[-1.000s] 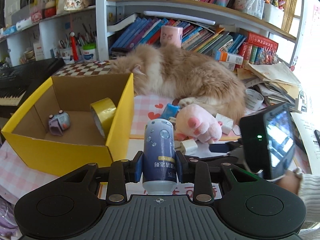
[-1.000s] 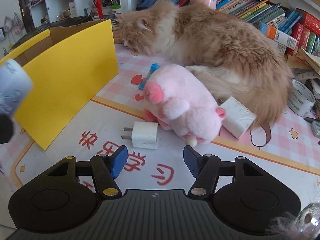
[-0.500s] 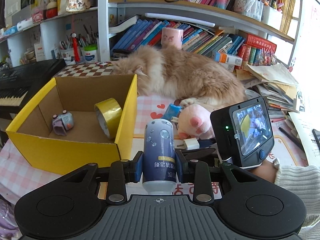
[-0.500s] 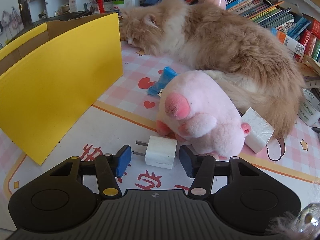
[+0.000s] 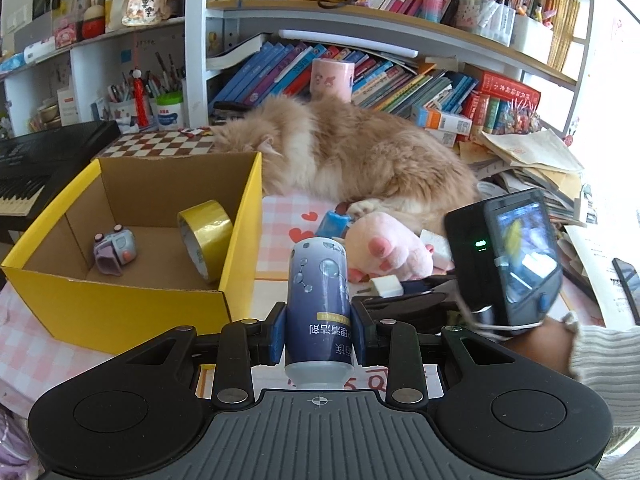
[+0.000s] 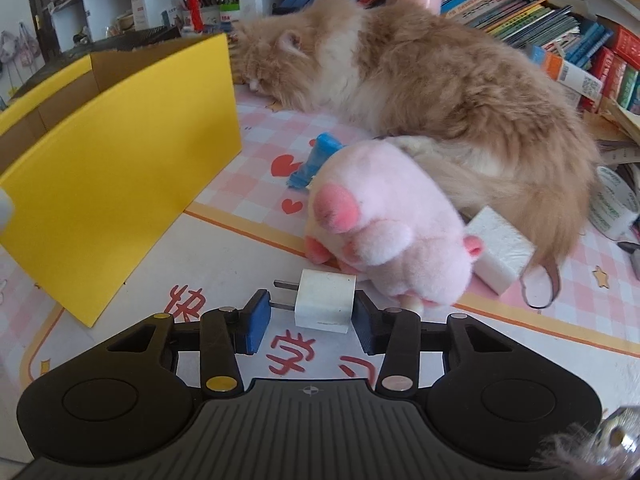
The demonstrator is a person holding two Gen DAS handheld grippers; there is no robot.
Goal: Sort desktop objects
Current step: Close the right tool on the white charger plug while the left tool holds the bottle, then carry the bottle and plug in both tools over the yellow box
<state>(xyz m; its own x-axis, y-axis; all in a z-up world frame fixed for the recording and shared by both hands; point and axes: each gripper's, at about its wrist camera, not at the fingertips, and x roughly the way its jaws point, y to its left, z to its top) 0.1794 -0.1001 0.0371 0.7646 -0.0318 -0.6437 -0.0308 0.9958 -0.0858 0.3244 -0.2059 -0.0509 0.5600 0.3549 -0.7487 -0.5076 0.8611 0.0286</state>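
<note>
My left gripper (image 5: 319,332) is shut on a blue spray can (image 5: 318,292), held upside down above the mat, just right of the yellow cardboard box (image 5: 120,312). Inside the box lie a yellow tape roll (image 5: 206,236) and a small purple toy (image 5: 114,246). My right gripper (image 6: 308,316) is low over the mat, its jaws closing on a white charger plug (image 6: 326,300). One blue pad meets the prongs and the other presses the plug's body. A pink plush toy (image 6: 384,232) lies against the plug's far side.
A fluffy orange cat (image 6: 440,80) sleeps across the back of the desk. Near it lie a blue item (image 6: 316,158), a white block (image 6: 500,252) and a white tape roll (image 6: 612,204). Paper piles (image 5: 532,160) and bookshelves sit behind.
The right gripper moved forward to the white plug and its jaws closed around it. The left gripper kept still with the can.
</note>
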